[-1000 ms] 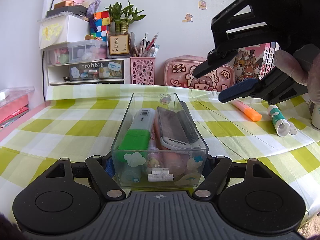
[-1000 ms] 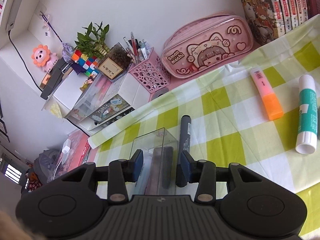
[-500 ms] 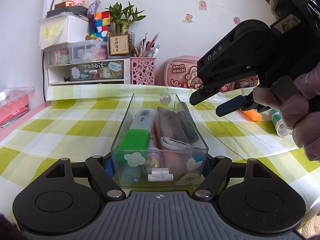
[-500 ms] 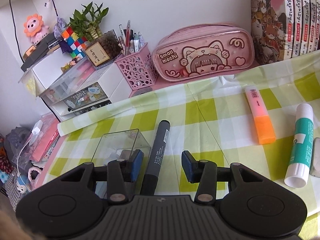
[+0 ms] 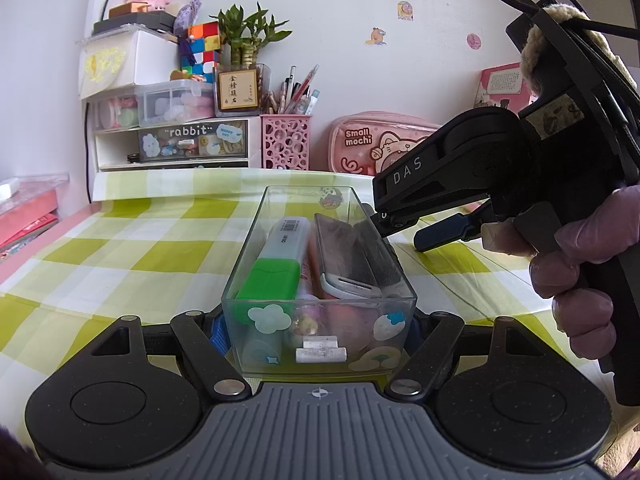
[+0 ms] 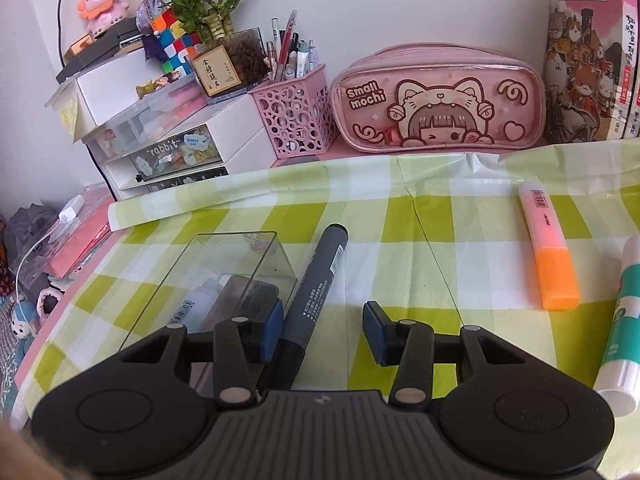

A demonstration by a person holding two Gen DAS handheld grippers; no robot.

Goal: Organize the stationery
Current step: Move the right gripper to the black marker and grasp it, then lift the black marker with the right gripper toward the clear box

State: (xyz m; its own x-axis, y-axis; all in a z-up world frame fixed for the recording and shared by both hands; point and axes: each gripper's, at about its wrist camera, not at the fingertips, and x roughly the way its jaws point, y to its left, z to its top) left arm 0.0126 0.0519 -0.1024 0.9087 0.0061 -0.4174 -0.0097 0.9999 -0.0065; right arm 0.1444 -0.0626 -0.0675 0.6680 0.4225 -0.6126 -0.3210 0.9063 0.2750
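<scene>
My left gripper [image 5: 318, 326] is shut on the near end of a clear plastic box [image 5: 320, 280], which holds a green-capped highlighter [image 5: 276, 264], a grey eraser block and other small items. My right gripper [image 6: 322, 330] is open and low over the checked cloth, just right of the box [image 6: 224, 272]. A dark grey marker [image 6: 316, 280] lies on the cloth between its fingers, against the left pad. The right gripper [image 5: 400, 228] also shows in the left wrist view beside the box's right wall. An orange highlighter [image 6: 548, 252] and a glue stick [image 6: 624, 320] lie to the right.
A pink pencil case [image 6: 440, 108], a pink pen cup [image 6: 296, 120], white drawer units [image 6: 160, 140] and books [image 6: 588, 60] line the back wall. A pink tray [image 6: 76, 240] sits off the cloth's left edge.
My right gripper has swung down from above the box to the cloth beside it and opened wider. The dark marker now lies on the cloth between its fingers. The left gripper has not moved.
</scene>
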